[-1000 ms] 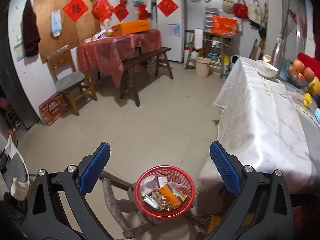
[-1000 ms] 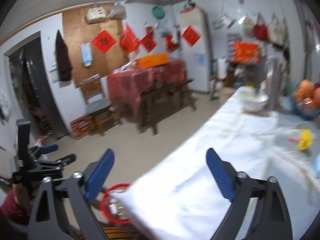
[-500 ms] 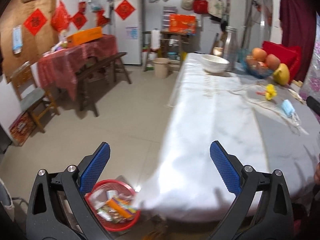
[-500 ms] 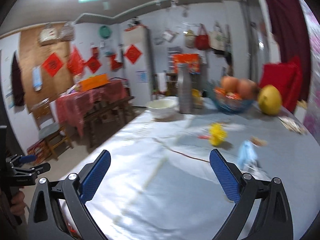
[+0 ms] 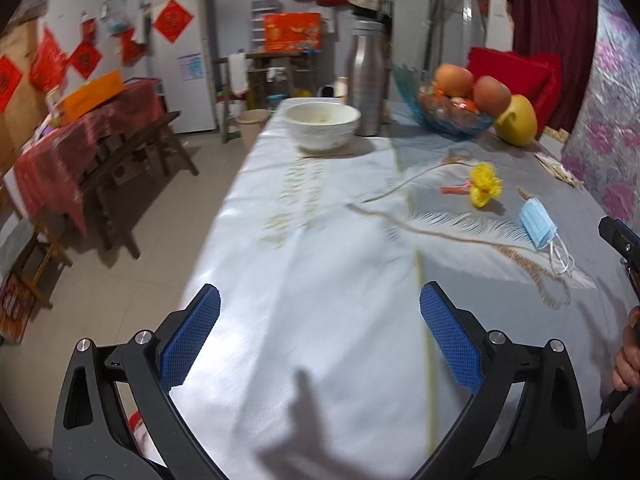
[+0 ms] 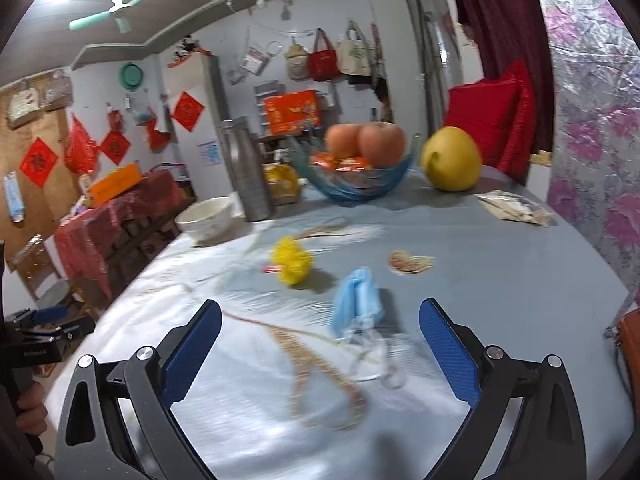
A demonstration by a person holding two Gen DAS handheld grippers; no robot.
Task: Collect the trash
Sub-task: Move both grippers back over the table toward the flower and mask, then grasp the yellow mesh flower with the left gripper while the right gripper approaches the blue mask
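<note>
Both grippers empty and spread wide above the bench; trash not yet picked up.
Right gripper faces a mask mid-bench; left gripper hovers at the near edge; yellow scrap lies beyond.

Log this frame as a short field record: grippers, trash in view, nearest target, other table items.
left gripper: open, empty, over the tablecloth
right gripper: open, empty
trash on table: blue face mask, yellow flower-like scrap, wrapper
nearest to right gripper: face mask, just ahead between the fingers
other items: white bowl, steel flask, fruit bowl
</note>
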